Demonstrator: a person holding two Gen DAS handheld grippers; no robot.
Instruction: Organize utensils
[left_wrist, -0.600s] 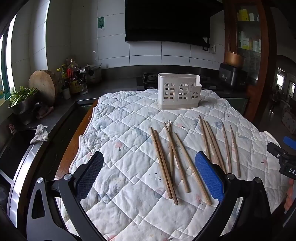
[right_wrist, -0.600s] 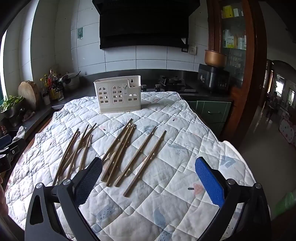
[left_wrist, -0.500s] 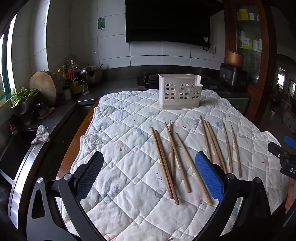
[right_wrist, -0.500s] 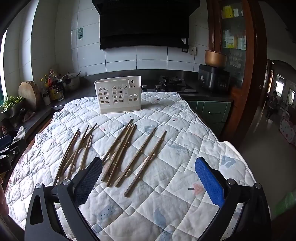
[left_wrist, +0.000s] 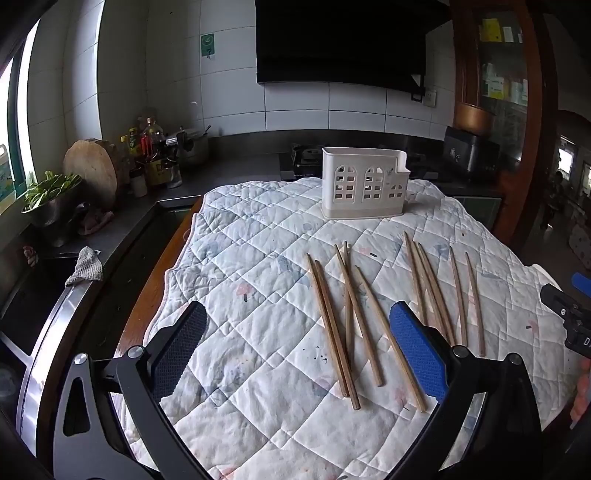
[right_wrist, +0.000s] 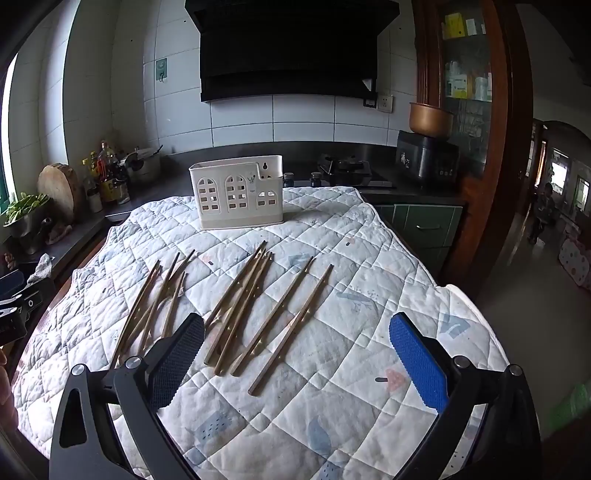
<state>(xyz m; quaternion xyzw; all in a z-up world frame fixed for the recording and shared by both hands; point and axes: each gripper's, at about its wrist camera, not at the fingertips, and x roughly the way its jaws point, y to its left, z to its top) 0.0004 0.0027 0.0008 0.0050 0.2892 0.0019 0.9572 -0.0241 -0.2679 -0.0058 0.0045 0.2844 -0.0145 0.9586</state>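
Several wooden chopsticks (left_wrist: 349, 314) lie loose in two groups on a quilted cloth (left_wrist: 258, 236); the right wrist view shows the same chopsticks (right_wrist: 251, 306) fanned across its middle. A white utensil holder (left_wrist: 365, 182) with arched cut-outs stands upright at the cloth's far edge, also visible as the holder (right_wrist: 238, 192) from the right. My left gripper (left_wrist: 295, 345) hovers open over the near cloth, nothing between its pads. My right gripper (right_wrist: 295, 349) is open too and holds nothing, with chopstick ends just past its left pad.
A dark counter runs along the left with a wooden chopping block (left_wrist: 94, 173), bottles (left_wrist: 147, 147), a bowl of greens (left_wrist: 48, 199) and a rag (left_wrist: 86, 264). A stove (right_wrist: 343, 171) and a cooker (right_wrist: 428, 155) stand behind. The table drops off at the right edge (right_wrist: 461, 295).
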